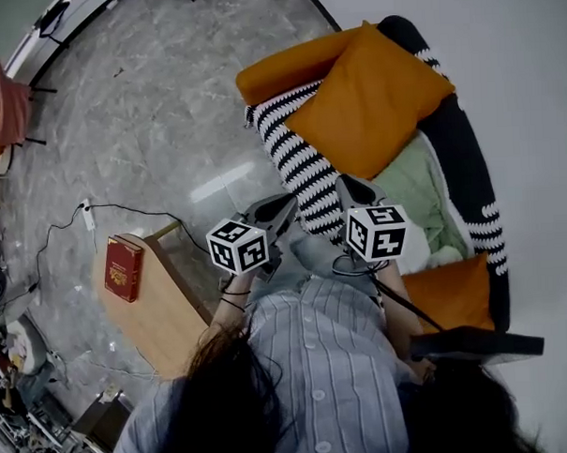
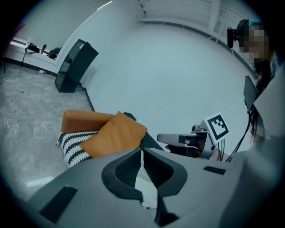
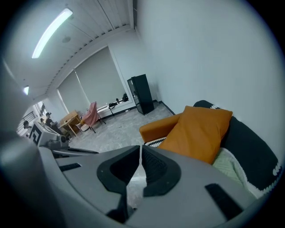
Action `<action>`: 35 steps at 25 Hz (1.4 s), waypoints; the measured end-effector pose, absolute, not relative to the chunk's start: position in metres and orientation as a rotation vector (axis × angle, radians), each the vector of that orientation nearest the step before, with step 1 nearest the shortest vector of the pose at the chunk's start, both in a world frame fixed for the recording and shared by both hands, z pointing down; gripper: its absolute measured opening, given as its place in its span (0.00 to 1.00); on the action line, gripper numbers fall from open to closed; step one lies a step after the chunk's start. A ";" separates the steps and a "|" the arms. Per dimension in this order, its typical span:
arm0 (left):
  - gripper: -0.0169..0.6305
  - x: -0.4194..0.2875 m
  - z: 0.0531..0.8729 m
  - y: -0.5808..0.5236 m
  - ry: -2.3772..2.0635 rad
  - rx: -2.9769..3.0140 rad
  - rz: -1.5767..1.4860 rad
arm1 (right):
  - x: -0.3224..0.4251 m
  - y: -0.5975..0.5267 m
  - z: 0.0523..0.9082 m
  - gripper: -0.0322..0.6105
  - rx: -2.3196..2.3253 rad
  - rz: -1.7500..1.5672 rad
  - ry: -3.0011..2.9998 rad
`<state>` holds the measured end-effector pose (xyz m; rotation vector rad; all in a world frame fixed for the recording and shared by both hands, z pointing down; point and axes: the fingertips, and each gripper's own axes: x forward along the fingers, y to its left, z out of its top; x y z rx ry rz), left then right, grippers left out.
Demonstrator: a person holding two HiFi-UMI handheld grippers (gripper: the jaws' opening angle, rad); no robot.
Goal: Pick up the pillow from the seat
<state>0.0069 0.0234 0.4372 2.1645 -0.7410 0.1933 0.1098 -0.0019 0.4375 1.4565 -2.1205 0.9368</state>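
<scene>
A large orange pillow (image 1: 367, 100) leans on the round black seat (image 1: 463, 157), over a black-and-white striped blanket (image 1: 294, 155). It also shows in the left gripper view (image 2: 115, 133) and the right gripper view (image 3: 200, 131). An orange bolster (image 1: 291, 68) lies behind it, and a smaller orange cushion (image 1: 451, 293) sits at the seat's near end. My left gripper (image 1: 287, 208) hangs shut and empty just short of the seat's front edge. My right gripper (image 1: 349, 184) is shut and empty too, its tips over the striped blanket below the pillow. Neither touches the pillow.
A low wooden table (image 1: 165, 315) with a red book (image 1: 124, 267) stands at my left. A cable and power strip (image 1: 88, 217) lie on the marble floor. A black cabinet (image 3: 141, 93) stands by the far wall. A pale green throw (image 1: 423, 191) covers the seat.
</scene>
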 end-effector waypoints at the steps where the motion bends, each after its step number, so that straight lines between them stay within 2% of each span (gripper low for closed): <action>1: 0.04 0.012 0.442 0.023 -0.737 2.157 0.210 | 0.118 -0.004 0.444 0.10 1.454 0.953 -2.109; 13: 0.04 0.051 0.480 -0.029 -0.734 2.120 0.238 | 0.181 -0.045 0.485 0.10 1.465 1.038 -2.021; 22: 0.05 0.069 0.520 -0.065 -0.655 2.056 0.191 | 0.208 -0.096 0.508 0.10 1.475 0.959 -1.956; 23: 0.06 0.069 0.527 -0.071 -0.659 2.037 0.189 | 0.213 -0.106 0.509 0.10 1.485 0.928 -1.945; 27: 0.22 0.060 0.563 -0.103 -0.713 1.936 0.176 | 0.225 -0.148 0.518 0.10 1.496 0.837 -1.929; 35: 0.23 0.042 0.631 -0.167 -0.788 1.808 0.192 | 0.242 -0.234 0.546 0.10 1.347 0.682 -1.897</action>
